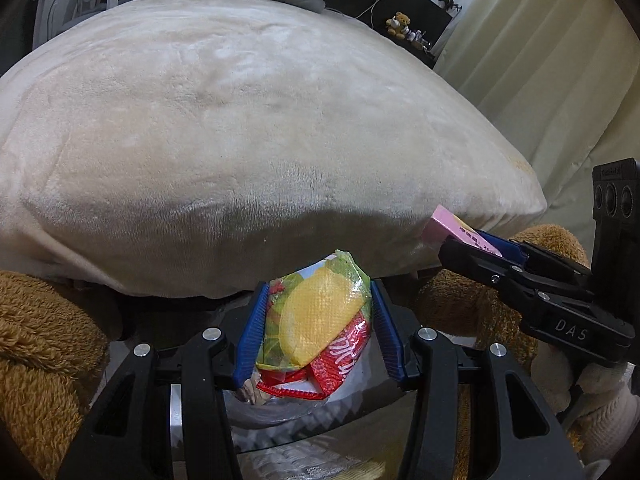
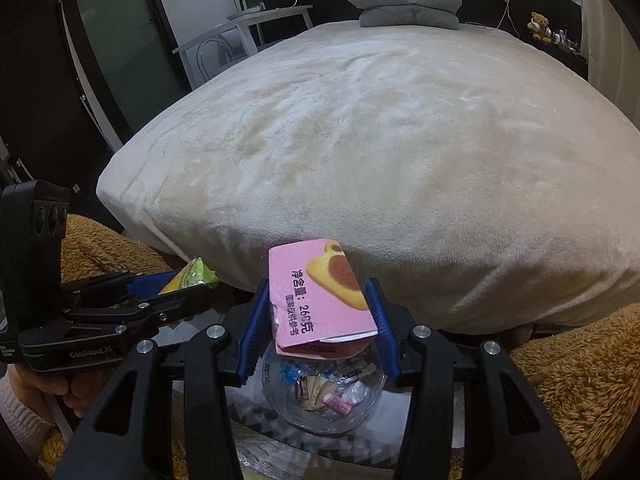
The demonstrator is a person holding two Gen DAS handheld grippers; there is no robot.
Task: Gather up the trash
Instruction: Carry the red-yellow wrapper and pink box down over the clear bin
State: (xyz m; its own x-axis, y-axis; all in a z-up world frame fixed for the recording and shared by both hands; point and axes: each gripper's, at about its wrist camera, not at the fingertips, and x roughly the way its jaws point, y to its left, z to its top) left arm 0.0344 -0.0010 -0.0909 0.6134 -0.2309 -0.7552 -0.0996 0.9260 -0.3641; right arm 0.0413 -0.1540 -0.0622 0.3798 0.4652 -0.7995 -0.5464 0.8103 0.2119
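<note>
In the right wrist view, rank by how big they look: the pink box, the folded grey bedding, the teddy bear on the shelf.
1. pink box, though it is nearest the camera, so its real size is unsure
2. folded grey bedding
3. teddy bear

The pink carton point(image 2: 320, 300) read "净含量: 260克" with a smaller line, "图案仅供参考", beside it; the left gripper point(image 2: 188, 280) bore "GenRobot.AI" on its body; the right gripper point(image 1: 476, 240) showed "DAS"; white characters on the snack wrapper point(image 1: 316, 320) stayed illegible.
</note>
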